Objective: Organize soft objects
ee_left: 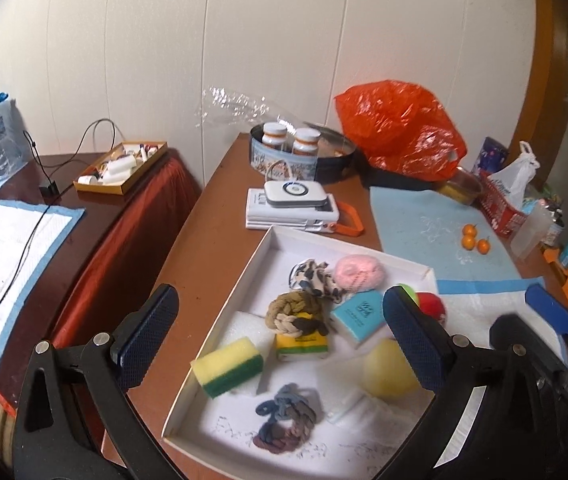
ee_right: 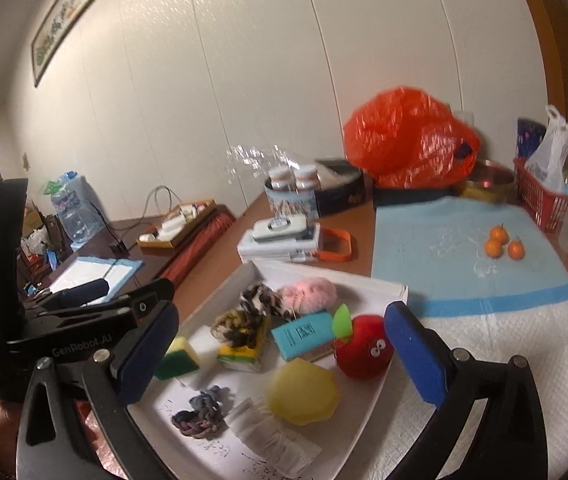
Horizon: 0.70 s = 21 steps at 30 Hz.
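Sponge (ee_left: 228,367) between left hand-held gripper (ee_left: 280,330) fingers.

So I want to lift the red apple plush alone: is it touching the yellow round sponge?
Cannot tell. In the right wrist view the red apple plush and yellow round sponge look adjacent, but neither a contact nor a gap shows plainly.

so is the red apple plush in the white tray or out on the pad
In. The red apple plush sits inside the white tray, against its right wall, beside the yellow sponge.
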{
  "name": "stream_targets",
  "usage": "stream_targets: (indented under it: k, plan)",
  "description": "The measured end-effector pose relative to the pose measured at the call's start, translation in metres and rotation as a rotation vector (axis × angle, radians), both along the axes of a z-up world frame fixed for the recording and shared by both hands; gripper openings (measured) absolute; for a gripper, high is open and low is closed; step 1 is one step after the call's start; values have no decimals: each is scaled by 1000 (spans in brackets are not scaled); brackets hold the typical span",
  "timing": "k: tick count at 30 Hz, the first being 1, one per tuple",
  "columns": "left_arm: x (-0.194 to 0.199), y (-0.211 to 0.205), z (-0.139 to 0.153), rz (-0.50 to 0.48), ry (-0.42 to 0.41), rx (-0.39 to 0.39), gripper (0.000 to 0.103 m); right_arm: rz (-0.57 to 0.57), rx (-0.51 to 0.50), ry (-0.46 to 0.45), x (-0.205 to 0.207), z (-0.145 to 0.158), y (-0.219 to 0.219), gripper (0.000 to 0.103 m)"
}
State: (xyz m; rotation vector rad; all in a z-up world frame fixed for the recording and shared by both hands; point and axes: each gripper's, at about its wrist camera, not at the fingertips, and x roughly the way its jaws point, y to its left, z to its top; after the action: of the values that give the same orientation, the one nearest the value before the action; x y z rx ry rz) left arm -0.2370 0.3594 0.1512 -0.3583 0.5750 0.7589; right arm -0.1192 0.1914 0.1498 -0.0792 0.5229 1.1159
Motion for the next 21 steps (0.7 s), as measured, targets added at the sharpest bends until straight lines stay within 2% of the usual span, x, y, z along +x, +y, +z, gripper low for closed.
stream_targets:
  k: [6, 8, 11, 14, 21]
  plan:
    - [-5, -32, 35, 81, 56, 86, 103, -17, 136, -109, -13, 35, -36, 103]
    - [-6, -42, 45, 93, 56, 108, 103, -92, 147, -134, -11, 45, -51, 103]
    - [-2, -67, 62, 62, 31, 155, 103, -177, 128, -127, -1, 54, -70, 103]
    - [7, -95, 75, 30, 11, 184, 103, -203, 160, -93, 18, 61, -95, 103]
    - [37, -139, 84, -28, -6, 162, 103, -267, 234, -93, 43, 78, -150, 103]
